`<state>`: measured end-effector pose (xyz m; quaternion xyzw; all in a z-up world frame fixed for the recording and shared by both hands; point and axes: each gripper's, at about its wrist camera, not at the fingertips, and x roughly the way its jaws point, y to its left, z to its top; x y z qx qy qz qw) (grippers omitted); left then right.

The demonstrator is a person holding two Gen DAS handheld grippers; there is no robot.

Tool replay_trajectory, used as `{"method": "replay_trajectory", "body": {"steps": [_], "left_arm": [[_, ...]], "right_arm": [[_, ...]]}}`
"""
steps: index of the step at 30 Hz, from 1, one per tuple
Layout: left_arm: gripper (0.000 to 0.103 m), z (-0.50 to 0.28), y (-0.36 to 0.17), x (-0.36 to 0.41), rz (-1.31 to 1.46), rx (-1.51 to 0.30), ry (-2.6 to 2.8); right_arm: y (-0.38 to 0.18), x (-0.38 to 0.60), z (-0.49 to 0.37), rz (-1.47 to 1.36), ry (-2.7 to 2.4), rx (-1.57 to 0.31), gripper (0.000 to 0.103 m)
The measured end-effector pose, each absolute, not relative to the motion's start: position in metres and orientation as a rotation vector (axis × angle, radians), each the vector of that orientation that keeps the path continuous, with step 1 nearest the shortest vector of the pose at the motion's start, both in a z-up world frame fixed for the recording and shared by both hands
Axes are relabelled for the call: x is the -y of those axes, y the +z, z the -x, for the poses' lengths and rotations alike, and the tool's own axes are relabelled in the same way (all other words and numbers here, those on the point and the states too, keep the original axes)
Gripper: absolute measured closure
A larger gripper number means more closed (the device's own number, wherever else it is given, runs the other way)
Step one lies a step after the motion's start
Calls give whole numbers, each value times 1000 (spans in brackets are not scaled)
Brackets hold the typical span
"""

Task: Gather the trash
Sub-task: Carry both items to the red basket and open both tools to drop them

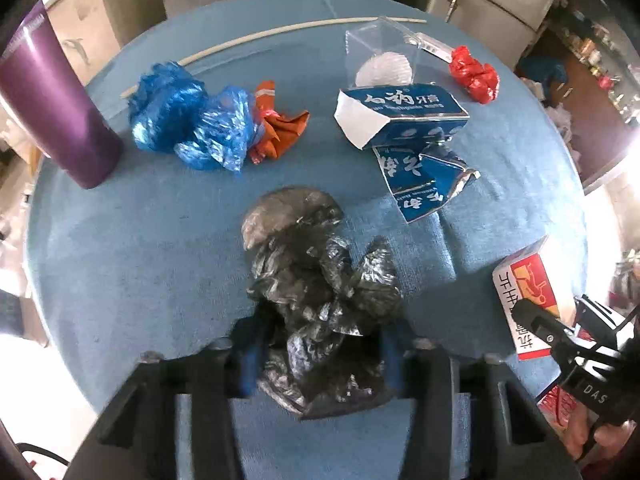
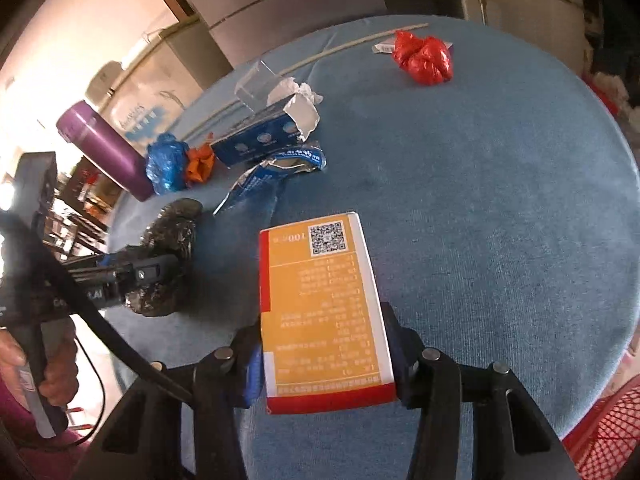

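My left gripper (image 1: 320,356) is shut on a crumpled black plastic bag (image 1: 316,280) just above the blue table (image 1: 140,260); both also show in the right wrist view, the gripper (image 2: 160,272) on the bag (image 2: 172,232). My right gripper (image 2: 324,356) is shut on an orange and white carton (image 2: 324,304), also visible in the left wrist view (image 1: 528,292). On the table lie a blue plastic bag (image 1: 188,120), an orange wrapper (image 1: 280,128), a torn blue toothpaste box (image 1: 400,116), its torn piece (image 1: 424,176) and a red plastic bag (image 1: 474,74).
A purple bottle (image 1: 52,96) stands at the table's left edge. A clear plastic box (image 1: 380,52) with white paper stands behind the toothpaste box. A thin white stick (image 1: 260,38) lies along the far side. A red mesh basket (image 2: 608,436) sits at the lower right.
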<state>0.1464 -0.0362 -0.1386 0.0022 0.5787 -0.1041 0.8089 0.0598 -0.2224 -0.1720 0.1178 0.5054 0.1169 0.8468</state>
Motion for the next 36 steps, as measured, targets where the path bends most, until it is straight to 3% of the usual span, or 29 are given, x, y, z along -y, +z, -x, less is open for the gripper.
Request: {"method": "replay_trajectory", "body": {"steps": [8,17,25,36], "left_arm": [[67,-136,-135,40,-127,-1152,-360],[68,-89,-98,80,-226,-1041,-718],[68,-47,-64,167,-346,-964,-984],[68,16,-87,334,-591,-1028,-1282]], "right_arm": [[-154,241,-13,-522,160,-1033,52],[-123,292,48,-789,19,-901,52],[-124,374,107,-878,-187,-871,52],[-173,479,203,-1024,-544,-893,50]]}}
